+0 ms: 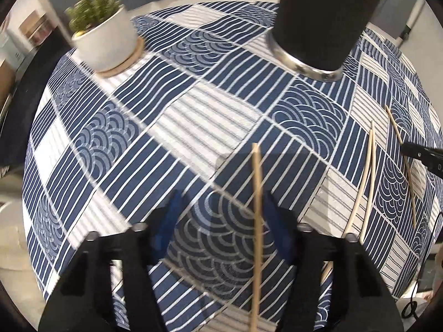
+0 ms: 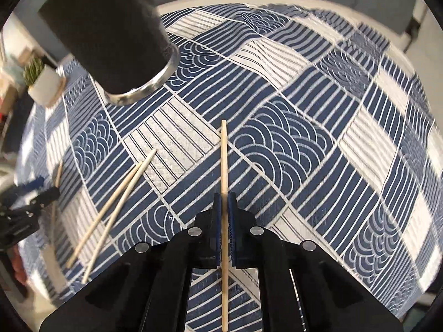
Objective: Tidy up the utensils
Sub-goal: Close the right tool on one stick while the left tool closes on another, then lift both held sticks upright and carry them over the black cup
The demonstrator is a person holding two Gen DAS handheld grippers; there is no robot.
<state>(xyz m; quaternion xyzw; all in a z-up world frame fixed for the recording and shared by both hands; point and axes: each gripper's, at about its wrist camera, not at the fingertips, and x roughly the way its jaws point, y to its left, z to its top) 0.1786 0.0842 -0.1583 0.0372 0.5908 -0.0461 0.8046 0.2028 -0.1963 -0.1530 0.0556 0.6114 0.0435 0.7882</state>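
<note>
Chopsticks lie scattered across a table draped in a blue-and-white patterned cloth [image 2: 318,149], with a loose pair [image 2: 116,207] resting side by side on the fabric not far from the dark cylindrical holder [image 2: 110,36] with its metal base ring. The right gripper [image 2: 224,207] is clamped on a single chopstick [image 2: 223,160], pinching it around mid-length so the tip points forward over the table. The left gripper [image 1: 218,221] stands with its jaws wide apart; a chopstick [image 1: 257,221] runs close along its right finger, though whether it is touching that finger cannot be told. A potted plant [image 1: 105,36] sits at the far side. The slim wooden sticks look light, stiff and smooth, likely to roll or pivot in a loose pinch; a firm hold near the middle seems the steadiest place to take them.
</note>
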